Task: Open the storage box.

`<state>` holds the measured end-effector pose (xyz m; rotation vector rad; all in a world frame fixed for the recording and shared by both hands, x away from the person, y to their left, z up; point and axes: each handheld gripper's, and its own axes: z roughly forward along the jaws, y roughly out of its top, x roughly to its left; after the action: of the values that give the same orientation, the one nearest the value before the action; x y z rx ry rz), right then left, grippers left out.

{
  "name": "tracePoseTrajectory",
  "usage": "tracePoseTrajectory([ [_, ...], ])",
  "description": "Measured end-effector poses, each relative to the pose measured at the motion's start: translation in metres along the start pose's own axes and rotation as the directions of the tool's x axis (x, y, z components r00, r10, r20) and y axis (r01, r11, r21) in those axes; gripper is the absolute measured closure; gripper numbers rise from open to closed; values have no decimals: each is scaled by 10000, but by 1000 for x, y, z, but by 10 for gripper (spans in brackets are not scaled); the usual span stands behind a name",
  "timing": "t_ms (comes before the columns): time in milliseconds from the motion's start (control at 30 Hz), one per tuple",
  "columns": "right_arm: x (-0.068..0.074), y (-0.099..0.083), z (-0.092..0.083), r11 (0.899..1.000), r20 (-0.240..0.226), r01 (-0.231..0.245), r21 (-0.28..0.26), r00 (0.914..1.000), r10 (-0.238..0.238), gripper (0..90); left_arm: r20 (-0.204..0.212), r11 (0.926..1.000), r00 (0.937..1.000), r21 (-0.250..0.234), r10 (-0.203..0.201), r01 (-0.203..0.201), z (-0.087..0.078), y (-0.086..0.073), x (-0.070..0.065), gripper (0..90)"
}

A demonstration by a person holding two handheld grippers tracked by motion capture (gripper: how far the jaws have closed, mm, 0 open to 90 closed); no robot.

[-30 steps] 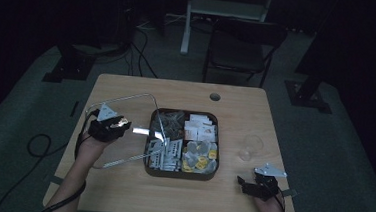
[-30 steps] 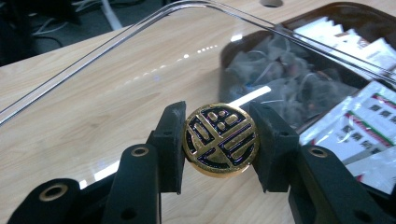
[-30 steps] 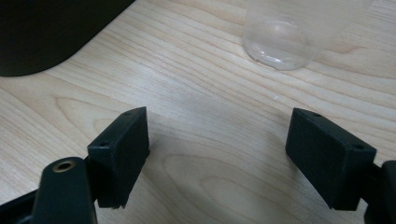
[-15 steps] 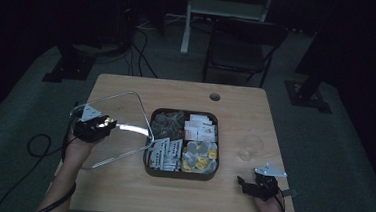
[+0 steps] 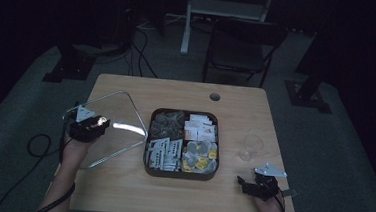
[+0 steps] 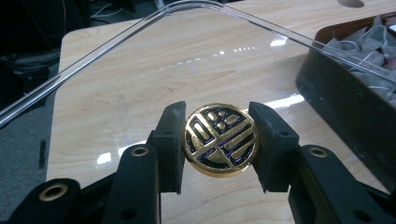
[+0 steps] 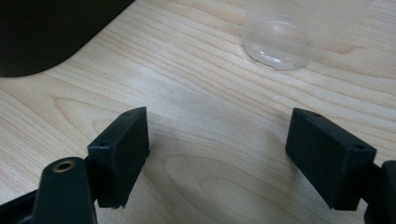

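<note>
Currently my left gripper [image 6: 219,140] is clamped on the gold knob [image 6: 220,139] of the clear lid [image 5: 119,126], which hangs tilted at nine o'clock from the tray [image 5: 147,169], while my right gripper [image 7: 217,154] rests wide and empty near the glass [image 7: 280,42].

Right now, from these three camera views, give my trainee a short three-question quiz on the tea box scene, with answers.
1. True or false: the left gripper is clamped on the gold knob of the clear lid.
2. Where is the lid? A) closed on the box B) held off to the box's left C) on the floor
3. What clear thing stands ahead of the open right gripper?

Key: 1 true; 2 B; 3 a glass.
</note>
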<state>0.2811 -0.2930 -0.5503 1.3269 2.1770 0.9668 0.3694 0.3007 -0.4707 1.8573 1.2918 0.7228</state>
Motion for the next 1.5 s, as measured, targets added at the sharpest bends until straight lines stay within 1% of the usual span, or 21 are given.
tracePoseTrajectory([
  [67, 0, 0, 0, 10000, 0, 1, 0, 10000, -1, 210, -3, 10000, 10000, 4, -57, 57, 2, -2, 2, 600],
  [167, 0, 0, 0, 10000, 0, 0, 1, 10000, 0, 210, 68, 9997, 9998, -128, -190, 191, 7, -7, 4, 599],
  [267, 0, 0, 0, 10000, 1, 1, 2, 10000, -1, 210, -90, 9997, 9997, 18, -230, 230, 14, -9, 4, 599],
  [333, 0, 0, 0, 10000, 3, 3, 2, 10000, -3, 210, -185, 9996, 9997, 200, -178, 182, 19, -11, 3, 599],
  [400, 0, 0, 0, 10000, 2, 4, 2, 10000, -4, 210, -208, 9995, 9996, 223, -208, 213, 21, -12, 3, 599],
  [433, 0, 0, 0, 10000, 2, 3, 1, 10000, -3, 210, -294, 9991, 9990, 251, -344, 351, 26, -14, 4, 599],
  [567, 0, 0, 0, 10000, 2, 3, 1, 10000, -3, 210, -320, 9986, 9990, 419, -311, 324, 32, -15, 4, 599],
  [667, 0, 0, 0, 10000, 2, 4, 1, 10000, -4, 210, -408, 9976, 9983, 531, -422, 444, 39, -17, 4, 599],
  [767, 0, 0, 0, 10000, 3, 6, 0, 10000, -6, 210, -443, 9964, 9983, 735, -387, 419, 46, -19, 5, 599],
  [867, 0, 0, 0, 10000, 3, 5, 1, 10000, -5, 210, -477, 9949, 9977, 856, -490, 529, 50, -22, 6, 599],
  [900, 0, 0, 0, 10000, 3, 5, 1, 10000, -5, 210, -474, 9946, 9973, 836, -569, 608, 52, -23, 6, 599],
  [1000, 0, 0, 0, 10000, 2, 6, 0, 10000, -6, 210, -378, 9952, 9976, 775, -577, 605, 55, -26, 7, 599],
  [1067, 0, 0, 0, 10000, 2, 6, 1, 10000, -6, 210, -426, 9945, 9977, 880, -523, 559, 57, -27, 7, 599],
  [1233, 0, 0, 0, 10000, 2, 5, -1, 10000, -5, 210, -549, 9933, 9967, 947, -605, 655, 62, -29, 7, 599],
  [1300, 0, 0, 0, 10000, 2, 5, 0, 10000, -5, 210, -480, 9922, 9971, 1068, -595, 644, 64, -29, 8, 598],
  [1400, 0, 0, 0, 10000, 2, 4, 1, 10000, -4, 210, -510, 9913, 9972, 1169, -543, 600, 67, -30, 7, 598],
  [1500, 0, 0, 0, 10000, 1, 5, 0, 10000, -5, 210, -568, 9923, 9968, 1067, -564, 623, 69, -30, 7, 598],
])
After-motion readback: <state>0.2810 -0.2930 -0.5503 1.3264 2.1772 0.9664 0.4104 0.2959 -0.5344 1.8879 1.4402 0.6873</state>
